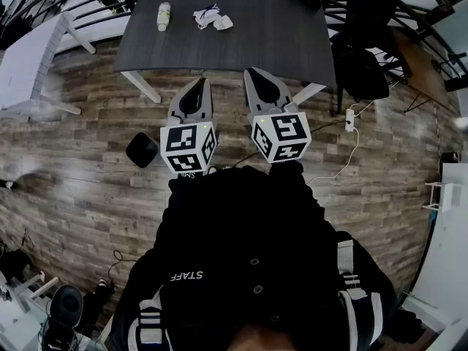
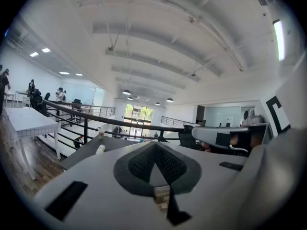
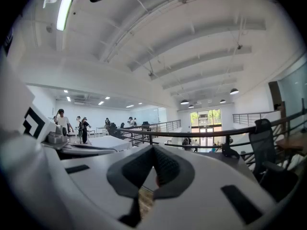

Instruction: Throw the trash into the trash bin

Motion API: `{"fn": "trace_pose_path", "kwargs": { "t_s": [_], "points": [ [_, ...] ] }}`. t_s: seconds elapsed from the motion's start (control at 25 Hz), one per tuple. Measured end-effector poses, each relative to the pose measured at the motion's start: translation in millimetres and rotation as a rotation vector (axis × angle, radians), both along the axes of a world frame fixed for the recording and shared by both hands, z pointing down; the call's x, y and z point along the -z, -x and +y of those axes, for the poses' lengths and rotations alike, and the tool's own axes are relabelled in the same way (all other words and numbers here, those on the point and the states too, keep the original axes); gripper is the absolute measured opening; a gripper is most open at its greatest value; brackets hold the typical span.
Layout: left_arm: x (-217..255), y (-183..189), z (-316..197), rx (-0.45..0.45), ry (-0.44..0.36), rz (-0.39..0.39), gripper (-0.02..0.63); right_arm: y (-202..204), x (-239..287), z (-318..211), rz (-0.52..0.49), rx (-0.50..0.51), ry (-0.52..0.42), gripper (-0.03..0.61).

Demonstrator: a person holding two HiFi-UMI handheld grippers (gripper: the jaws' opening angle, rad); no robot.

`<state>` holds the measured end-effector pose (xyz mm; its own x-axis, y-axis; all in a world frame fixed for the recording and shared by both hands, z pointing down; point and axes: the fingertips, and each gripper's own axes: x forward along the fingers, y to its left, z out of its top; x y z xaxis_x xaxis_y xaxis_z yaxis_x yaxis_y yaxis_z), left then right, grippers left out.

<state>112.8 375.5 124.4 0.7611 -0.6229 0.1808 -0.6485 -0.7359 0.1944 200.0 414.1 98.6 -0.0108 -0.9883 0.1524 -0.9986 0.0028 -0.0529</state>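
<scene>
1. Two tools are held side by side in front of the person (image 1: 241, 262), the left gripper (image 1: 199, 86) and the right gripper (image 1: 254, 75). Both aim toward the far worktop (image 1: 248, 42) and tip only slightly downward.
2. On the left gripper the jaws are pressed together with nothing between them (its own view shows the dark pads meeting at the tip).
3. On the right gripper the jaws are likewise together and empty, with the pads touching at the tip.
4. The trash lies on the far part of the dark worktop. It is a crumpled white wrapper (image 1: 213, 18) and, just left of it, a small white bottle (image 1: 163, 15) on its side. Both are well apart from the grippers.
5. A small cup (image 2: 101, 132) stands at the worktop's far edge, beyond the bottle.
6. The trash bin (image 1: 142, 150) is black and sits on the wood-plank floor (image 1: 80, 174). It is on the near side of the worktop, left of the left gripper.
7. A white table (image 1: 29, 57) stands far left, and black office chairs (image 1: 365, 28) crowd the worktop's right end.
8. A power strip (image 1: 349, 119) lies on the floor to the right, with a white cable trailing from it.
9. A dark railing (image 2: 72, 111) runs beyond the worktop.
</scene>
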Motion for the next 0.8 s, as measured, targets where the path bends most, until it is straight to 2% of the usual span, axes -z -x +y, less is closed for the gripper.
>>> {"fn": "trace_pose_path", "kwargs": {
  "t_s": [0.32, 0.48, 0.8],
  "points": [
    [4.8, 8.8, -14.0, 0.022, -0.022, 0.013, 0.002, 11.2, 2.6, -13.8, 0.009, 0.012, -0.028, 0.014],
    [-3.4, 15.8, -13.5, 0.015, -0.005, 0.010, 0.002, 17.7, -4.2, -12.5, -0.025, 0.016, -0.027, 0.015],
    [-29.6, 43.5, -24.7, 0.022, 0.043, -0.007, 0.002, 28.4, -22.3, -15.2, -0.027, -0.017, -0.007, 0.015]
  ]
}}
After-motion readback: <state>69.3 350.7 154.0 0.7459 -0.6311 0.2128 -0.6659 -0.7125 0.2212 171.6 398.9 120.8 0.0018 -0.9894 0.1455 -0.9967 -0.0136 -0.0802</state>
